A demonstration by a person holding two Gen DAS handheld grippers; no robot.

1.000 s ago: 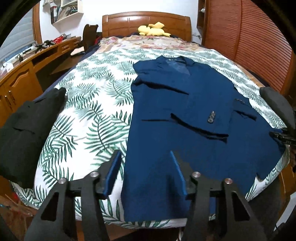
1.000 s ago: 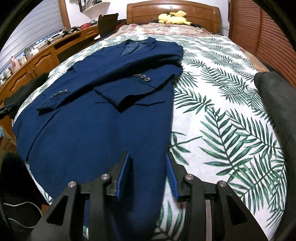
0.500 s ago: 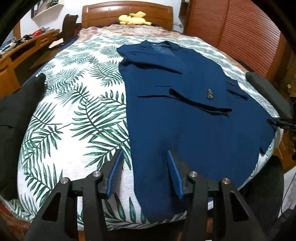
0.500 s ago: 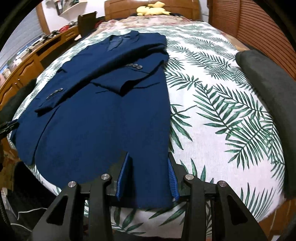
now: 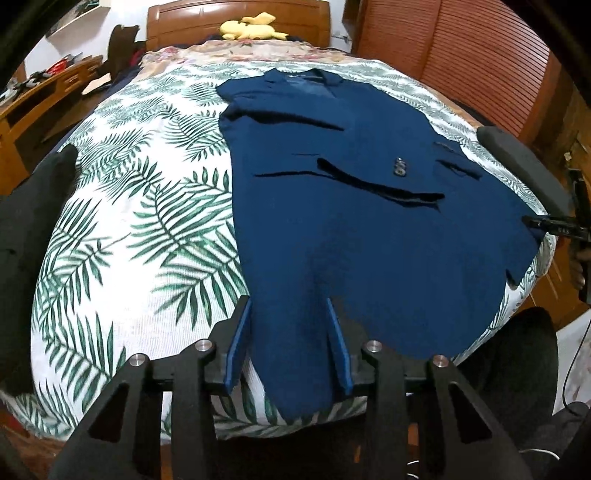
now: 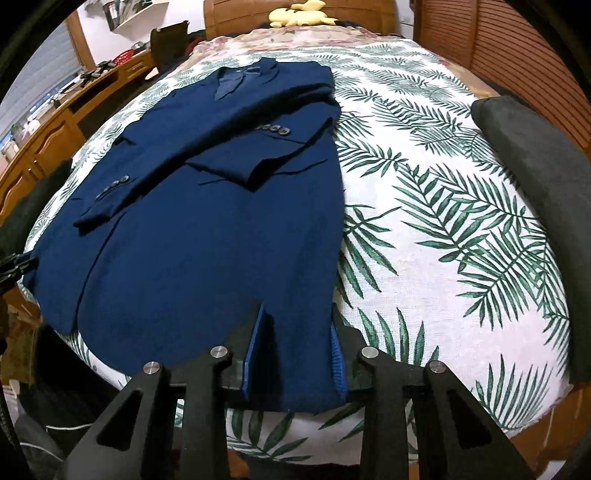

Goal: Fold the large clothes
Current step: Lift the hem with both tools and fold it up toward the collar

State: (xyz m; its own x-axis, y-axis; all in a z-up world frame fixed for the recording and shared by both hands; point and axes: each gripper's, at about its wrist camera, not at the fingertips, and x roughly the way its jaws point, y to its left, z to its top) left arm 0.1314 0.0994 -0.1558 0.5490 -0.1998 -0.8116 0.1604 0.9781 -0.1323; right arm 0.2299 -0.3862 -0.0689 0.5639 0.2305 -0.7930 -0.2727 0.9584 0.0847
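A navy blue jacket (image 5: 362, 236) lies flat on the leaf-print bed sheet (image 5: 147, 221), collar at the far end, both sleeves folded across its front. My left gripper (image 5: 288, 301) stands over the near left hem corner. Its jaws are closing with the hem cloth lying between the blue pads (image 5: 236, 343), which do not pinch it. My right gripper (image 6: 297, 321) straddles the near right hem corner of the jacket (image 6: 207, 229). Its jaws are also closing, cloth between them, unpinched. The right gripper (image 5: 554, 227) also shows at the left wrist view's right edge.
A black garment (image 5: 29, 240) hangs off the bed's left side. A dark grey cushion (image 6: 535, 177) lies along the right edge. A yellow plush toy (image 5: 251, 29) sits by the wooden headboard. A wooden desk (image 5: 37, 107) stands left, slatted wooden doors (image 5: 461, 55) right.
Both grippers have tilted down and settled over the jacket's near hem corners. The jaws of each have narrowed around the cloth. The jacket itself has not moved.
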